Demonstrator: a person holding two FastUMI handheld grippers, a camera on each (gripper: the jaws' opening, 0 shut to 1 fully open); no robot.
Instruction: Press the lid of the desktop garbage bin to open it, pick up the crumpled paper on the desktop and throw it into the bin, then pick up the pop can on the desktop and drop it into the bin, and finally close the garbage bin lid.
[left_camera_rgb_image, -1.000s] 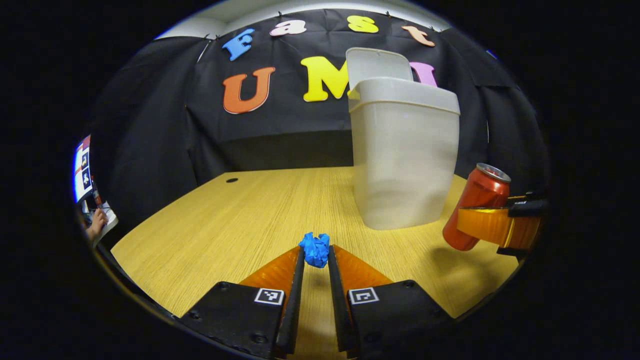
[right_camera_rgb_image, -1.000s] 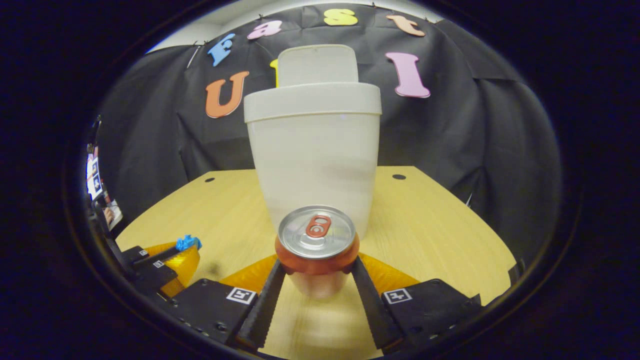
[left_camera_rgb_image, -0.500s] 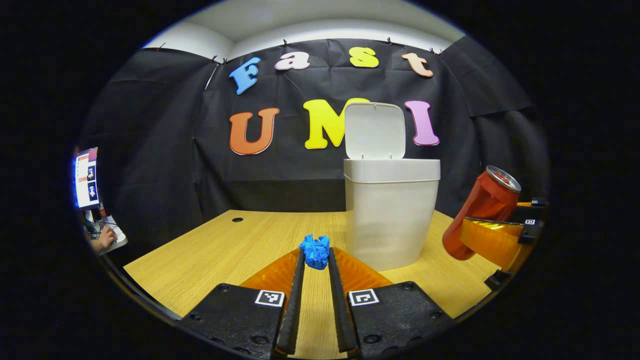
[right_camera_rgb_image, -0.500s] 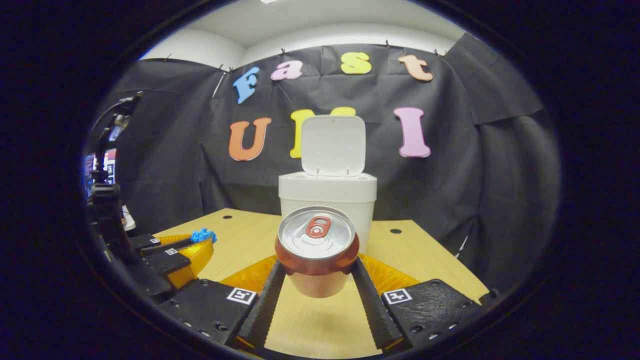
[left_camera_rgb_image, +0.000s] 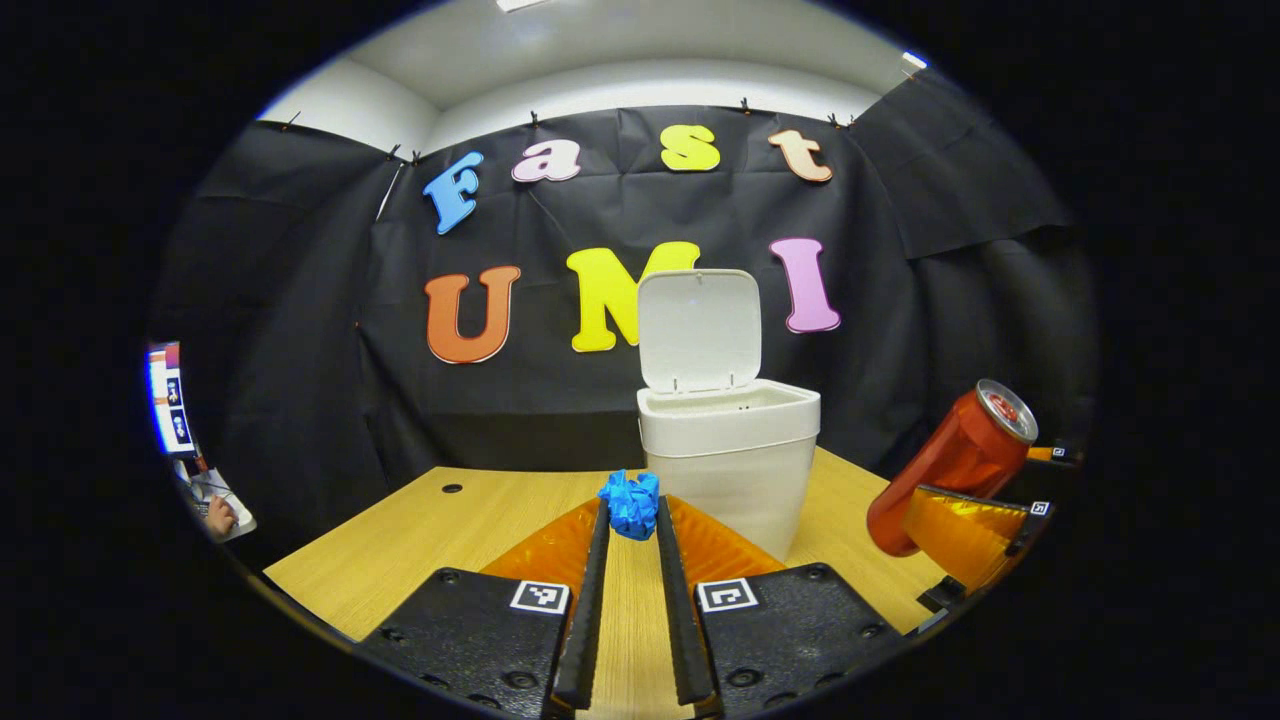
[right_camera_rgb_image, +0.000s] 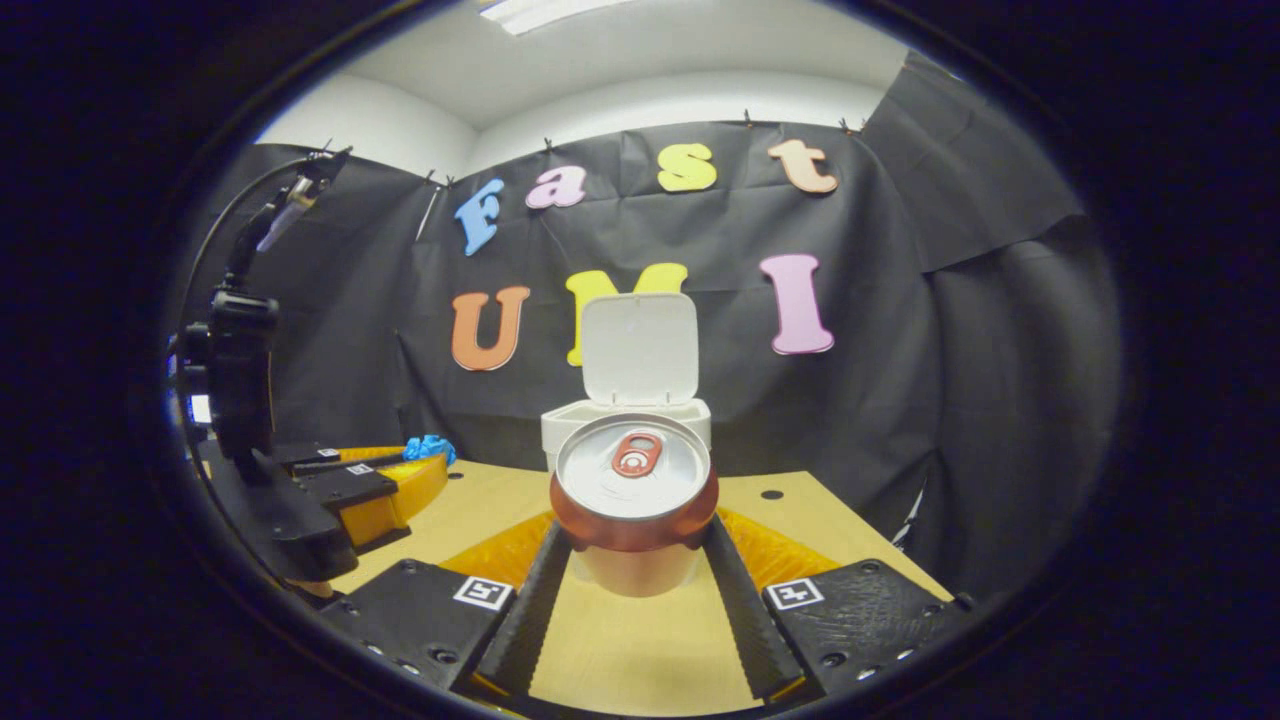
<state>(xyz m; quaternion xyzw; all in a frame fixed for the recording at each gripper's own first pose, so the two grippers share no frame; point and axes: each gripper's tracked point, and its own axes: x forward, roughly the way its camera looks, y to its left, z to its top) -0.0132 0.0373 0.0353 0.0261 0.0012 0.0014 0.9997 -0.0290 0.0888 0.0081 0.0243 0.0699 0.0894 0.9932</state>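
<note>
A white bin (left_camera_rgb_image: 727, 450) stands on the wooden table with its lid (left_camera_rgb_image: 699, 330) flipped up and its mouth showing. My left gripper (left_camera_rgb_image: 631, 512) is shut on a crumpled blue paper (left_camera_rgb_image: 630, 503), held above the table, near and left of the bin. In the right gripper view, my right gripper (right_camera_rgb_image: 634, 530) is shut on a red pop can (right_camera_rgb_image: 633, 487), whose silver top faces the camera and hides most of the bin (right_camera_rgb_image: 560, 425). The left gripper view has the can (left_camera_rgb_image: 950, 462) tilted at the right, and the right gripper view has the paper (right_camera_rgb_image: 428, 448) at the left.
The wooden table (left_camera_rgb_image: 480, 520) has a small round hole (left_camera_rgb_image: 452, 489) at its back left and another hole (right_camera_rgb_image: 770, 494) at its back right. A person's hand (left_camera_rgb_image: 218, 518) rests by a screen at the far left.
Both grippers have risen well above the table with their loads and drawn back. The bin now looks smaller and lower, and its open mouth shows.
</note>
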